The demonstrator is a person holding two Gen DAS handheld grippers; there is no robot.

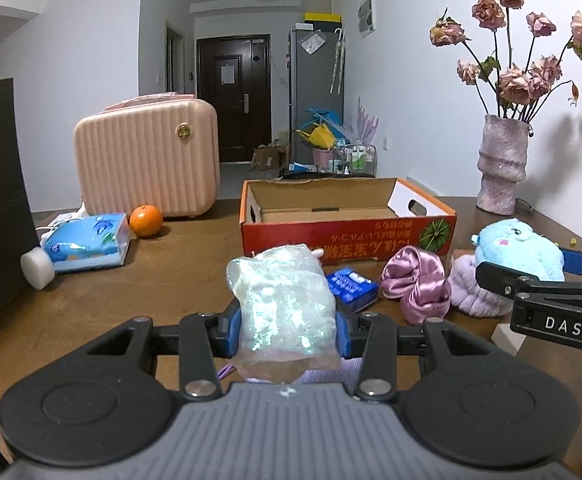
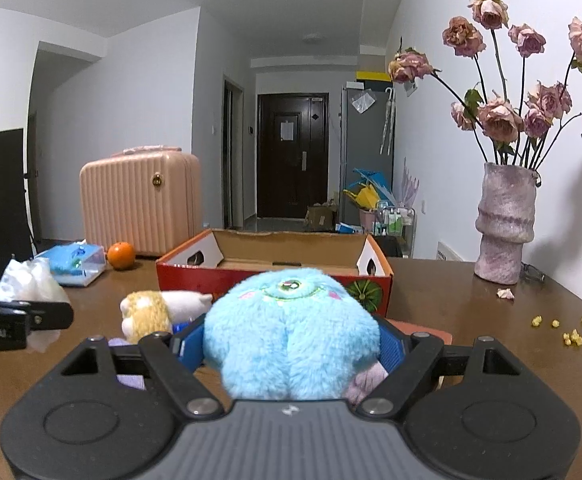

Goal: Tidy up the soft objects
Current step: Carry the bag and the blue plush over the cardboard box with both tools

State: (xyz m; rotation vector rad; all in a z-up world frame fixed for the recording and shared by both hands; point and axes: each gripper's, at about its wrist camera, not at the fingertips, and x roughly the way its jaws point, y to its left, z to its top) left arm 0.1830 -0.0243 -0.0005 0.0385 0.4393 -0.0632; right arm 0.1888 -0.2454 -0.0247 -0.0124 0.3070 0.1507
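Light-blue plush toy; iridescent clear bag; red cardboard box

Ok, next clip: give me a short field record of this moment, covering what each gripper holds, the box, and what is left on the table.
left gripper: shut on a clear plastic bag
right gripper: shut on a blue plush toy
cardboard box: open, red-sided, nothing visible inside
soft items on table: pink satin scrunchie, lilac fuzzy item, yellow-and-white plush
other items: orange, tissue pack, vase of dried roses, pink case
table: brown wood
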